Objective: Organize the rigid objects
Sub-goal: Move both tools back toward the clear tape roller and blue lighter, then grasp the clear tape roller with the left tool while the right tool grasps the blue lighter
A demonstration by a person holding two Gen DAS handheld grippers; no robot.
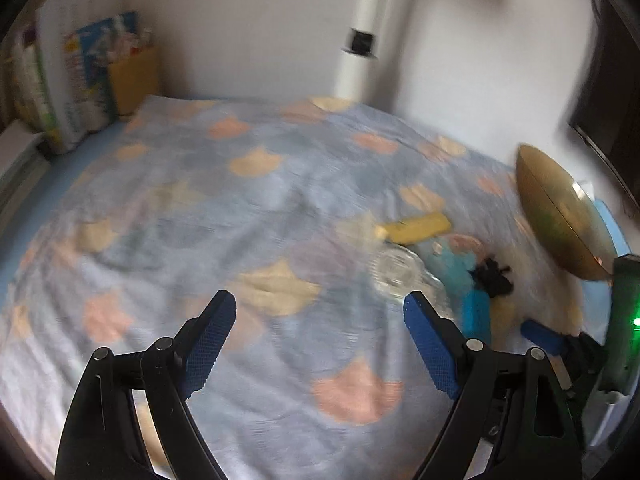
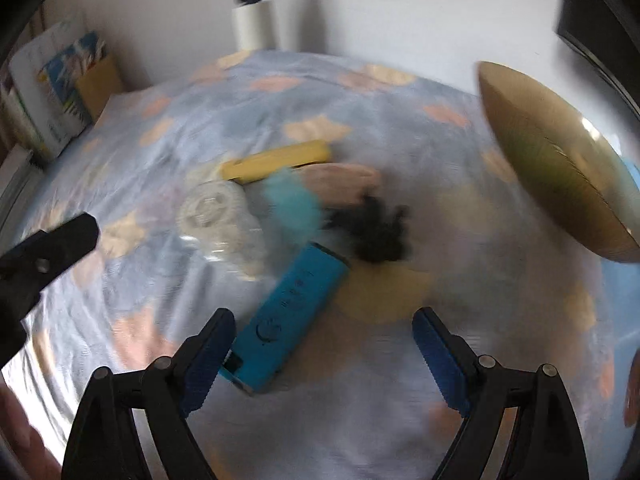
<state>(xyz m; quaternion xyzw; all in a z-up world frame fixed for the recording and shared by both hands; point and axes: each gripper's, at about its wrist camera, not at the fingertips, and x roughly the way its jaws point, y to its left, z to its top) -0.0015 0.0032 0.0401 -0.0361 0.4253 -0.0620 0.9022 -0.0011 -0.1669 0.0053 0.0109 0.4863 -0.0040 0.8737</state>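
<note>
A cluster of objects lies on the patterned bedsheet (image 2: 360, 420): a blue rectangular device (image 2: 286, 320), a yellow flat box (image 2: 276, 162), a clear plastic jar on its side (image 2: 218, 224), a black fuzzy item (image 2: 376, 226) and a light blue soft item (image 2: 294, 204). My right gripper (image 2: 324, 344) is open just above the sheet, its left finger beside the blue device's near end. My left gripper (image 1: 320, 328) is open and empty, left of the jar (image 1: 398, 270). The yellow box (image 1: 416, 228) and blue device (image 1: 476, 314) also show in the left wrist view.
A golden bowl-shaped object (image 2: 556, 160) stands tilted at the right edge of the bed, also in the left wrist view (image 1: 560, 208). Bags and a yellow box (image 1: 80, 80) stand in the far left corner. A white pipe (image 1: 360, 40) runs up the wall.
</note>
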